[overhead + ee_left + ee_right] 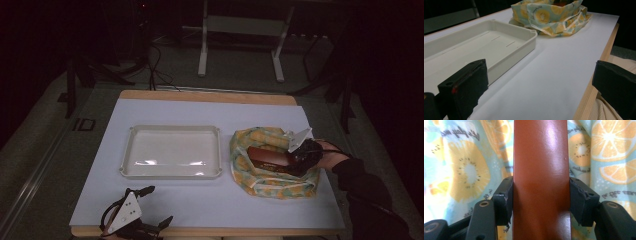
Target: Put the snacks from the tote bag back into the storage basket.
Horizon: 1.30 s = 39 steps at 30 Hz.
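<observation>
Down at the table's near edge the left gripper (pixel 145 207) rests spread wide with nothing in it, while the right gripper (pixel 295 159) squeezes a long brown glossy case (pixel 267 158) inside the fruit-print cloth bag (pixel 260 186) near the right edge, likely lifting it toward the empty white plastic tray (pixel 172 174).

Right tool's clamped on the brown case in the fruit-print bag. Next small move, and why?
Probably a short lift, drawing the brown case up out of the fruit-print bag. The right tool has both jaws pressed on the case's sides, so the grip looks set, but cloth folds surround it. The white tray beside the bag is empty. The left tool sits open near the table's front edge.
</observation>
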Motion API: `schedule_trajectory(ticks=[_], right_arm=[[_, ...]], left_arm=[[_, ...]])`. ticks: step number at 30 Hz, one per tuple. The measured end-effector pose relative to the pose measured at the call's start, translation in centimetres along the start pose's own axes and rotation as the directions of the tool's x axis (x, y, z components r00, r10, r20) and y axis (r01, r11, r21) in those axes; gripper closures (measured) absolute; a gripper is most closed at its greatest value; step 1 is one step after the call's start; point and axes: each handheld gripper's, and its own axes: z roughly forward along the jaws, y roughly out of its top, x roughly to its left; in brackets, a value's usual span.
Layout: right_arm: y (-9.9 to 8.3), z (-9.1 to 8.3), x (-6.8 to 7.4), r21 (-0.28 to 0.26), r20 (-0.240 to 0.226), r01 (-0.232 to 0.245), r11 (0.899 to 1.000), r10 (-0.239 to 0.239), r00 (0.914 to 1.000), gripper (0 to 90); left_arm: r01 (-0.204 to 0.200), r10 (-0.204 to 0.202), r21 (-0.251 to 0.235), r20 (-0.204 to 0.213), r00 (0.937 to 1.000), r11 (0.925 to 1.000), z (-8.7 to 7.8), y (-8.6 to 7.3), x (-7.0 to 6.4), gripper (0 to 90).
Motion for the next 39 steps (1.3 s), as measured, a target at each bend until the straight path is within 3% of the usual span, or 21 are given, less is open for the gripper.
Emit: schedule_trajectory(ticks=[8,20,39], right_arm=[[0.0,-0.7,-0.1,-0.001,0.006,-0.007,1.0,0.007,1.0,42.8],[0.1,-3.3,-0.3,-0.033,0.042,-0.029,0.999,0.03,0.9987,42.9],[2.8,-7.1,-0.2,-0.035,0.08,0.042,0.998,-0.04,0.996,43.0]], left_arm=[[0.001,-0.001,-0.002,-0.002,1.0,1.0,0.0,0.0,0.0,0.7],[0.003,-0.003,-0.001,-0.005,1.0,1.0,0.0,0.0,0.0,0.7],[0.002,-0.002,-0.002,-0.001,1.0,1.0,0.0,0.0,0.0,0.7]])
